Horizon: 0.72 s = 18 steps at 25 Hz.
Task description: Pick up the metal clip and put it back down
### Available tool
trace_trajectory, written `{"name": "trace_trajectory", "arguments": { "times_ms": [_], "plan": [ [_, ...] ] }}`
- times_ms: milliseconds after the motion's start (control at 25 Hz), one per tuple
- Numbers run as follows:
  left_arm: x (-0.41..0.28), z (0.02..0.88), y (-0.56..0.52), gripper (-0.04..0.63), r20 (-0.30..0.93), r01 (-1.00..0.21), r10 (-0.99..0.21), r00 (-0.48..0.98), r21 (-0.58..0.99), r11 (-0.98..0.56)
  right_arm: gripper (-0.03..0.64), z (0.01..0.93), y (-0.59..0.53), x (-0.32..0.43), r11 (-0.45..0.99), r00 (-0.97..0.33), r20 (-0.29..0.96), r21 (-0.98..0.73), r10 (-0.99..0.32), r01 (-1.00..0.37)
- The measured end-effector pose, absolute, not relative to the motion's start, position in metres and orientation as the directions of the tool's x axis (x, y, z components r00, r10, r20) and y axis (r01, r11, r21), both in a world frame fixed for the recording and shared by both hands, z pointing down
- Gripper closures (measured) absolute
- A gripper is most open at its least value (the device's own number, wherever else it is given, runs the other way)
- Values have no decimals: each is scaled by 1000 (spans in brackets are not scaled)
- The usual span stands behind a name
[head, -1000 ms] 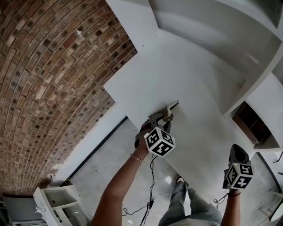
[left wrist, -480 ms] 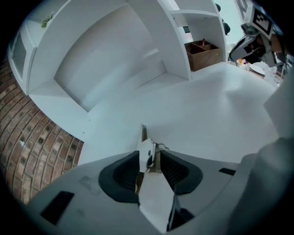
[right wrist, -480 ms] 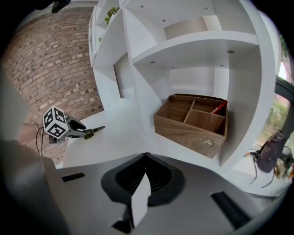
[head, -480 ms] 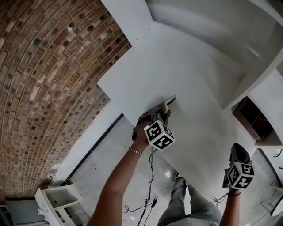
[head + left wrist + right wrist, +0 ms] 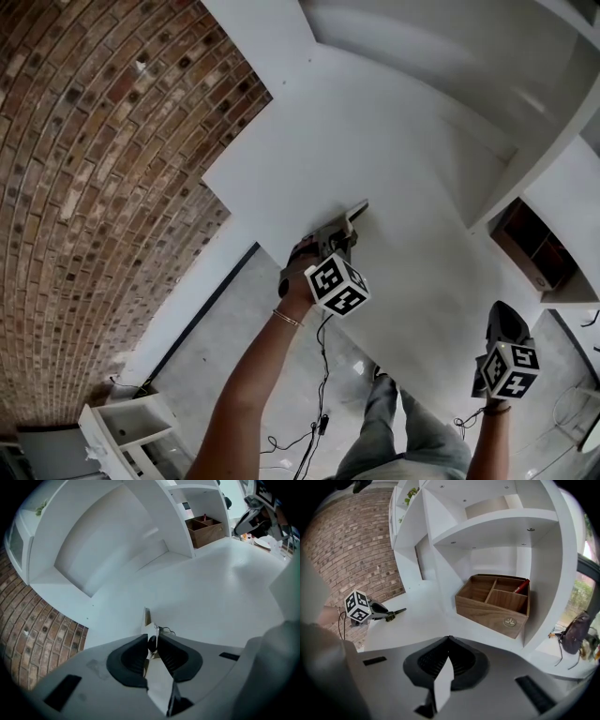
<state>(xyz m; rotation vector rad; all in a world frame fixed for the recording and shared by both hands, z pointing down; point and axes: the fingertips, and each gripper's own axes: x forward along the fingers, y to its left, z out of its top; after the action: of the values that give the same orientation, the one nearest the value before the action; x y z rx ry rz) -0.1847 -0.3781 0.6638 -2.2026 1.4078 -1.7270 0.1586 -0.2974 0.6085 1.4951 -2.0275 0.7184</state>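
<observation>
The left tool (image 5: 151, 644) pinches the metal clip (image 5: 150, 631); its pads hide most of it. The clip is over the white bench (image 5: 403, 159), by a brick wall (image 5: 84, 169). The right tool (image 5: 448, 638) is closed and empty.

1. I saw a red brick wall (image 5: 84, 187) filling my head view from 9 to 11 o'clock.
2. A white desk top (image 5: 403, 141) ran from the centre toward 1 o'clock, with white shelving (image 5: 539, 157) rising at 2 o'clock.
3. A polished grey floor (image 5: 211, 347) lay at 7 o'clock, and a small white cabinet (image 5: 124, 427) stood on it.
4. In the right gripper view, a window (image 5: 588, 595) showed daylight and greenery at 3 o'clock.
</observation>
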Motion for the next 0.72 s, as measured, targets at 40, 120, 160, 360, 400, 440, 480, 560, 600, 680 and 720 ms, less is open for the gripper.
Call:
{"name": "trace_trajectory", "arguments": {
  "times_ms": [40, 120, 160, 360, 400, 440, 480, 560, 600, 680, 720],
  "plan": [
    [-185, 664, -379, 526, 770, -625, -638, -14, -505, -595, 615, 609, -297, 159, 251, -258, 679, -112, -687, -961],
    [-185, 664, -379, 529, 770, -622, -637, -19, -508, -595, 615, 609, -297, 160, 252, -261, 679, -114, -687, -961],
    [-184, 664, -378, 529, 771, -620, -636, -22, -510, -597, 615, 609, -297, 159, 253, -263, 678, -117, -686, -960],
    [-183, 664, -380, 532, 774, -614, -633, -26, -512, -601, 615, 608, -298, 158, 255, -274, 673, -129, -687, -958],
    [-184, 663, -381, 535, 772, -615, -634, -27, -514, -599, 615, 608, -298, 157, 256, -275, 672, -130, -688, -958],
    [-185, 661, -382, 538, 770, -616, -638, -28, -516, -595, 615, 607, -298, 157, 258, -277, 671, -131, -687, -957],
    [-187, 660, -383, 543, 766, -619, -642, -30, -518, -590, 615, 607, -299, 156, 259, -279, 671, -132, -687, -957],
    [-189, 658, -386, 551, 758, -625, -651, -34, -525, -578, 615, 609, -299, 157, 261, -282, 671, -135, -686, -956],
    [-190, 657, -388, 554, 754, -626, -656, -37, -529, -573, 615, 610, -299, 158, 260, -281, 671, -135, -686, -956],
    [-193, 655, -391, 561, 748, -623, -663, -43, -538, -567, 615, 610, -299, 160, 256, -277, 672, -133, -687, -957],
    [-194, 653, -393, 565, 744, -620, -666, -45, -544, -566, 615, 608, -299, 160, 255, -275, 672, -132, -688, -958]
  ]
}}
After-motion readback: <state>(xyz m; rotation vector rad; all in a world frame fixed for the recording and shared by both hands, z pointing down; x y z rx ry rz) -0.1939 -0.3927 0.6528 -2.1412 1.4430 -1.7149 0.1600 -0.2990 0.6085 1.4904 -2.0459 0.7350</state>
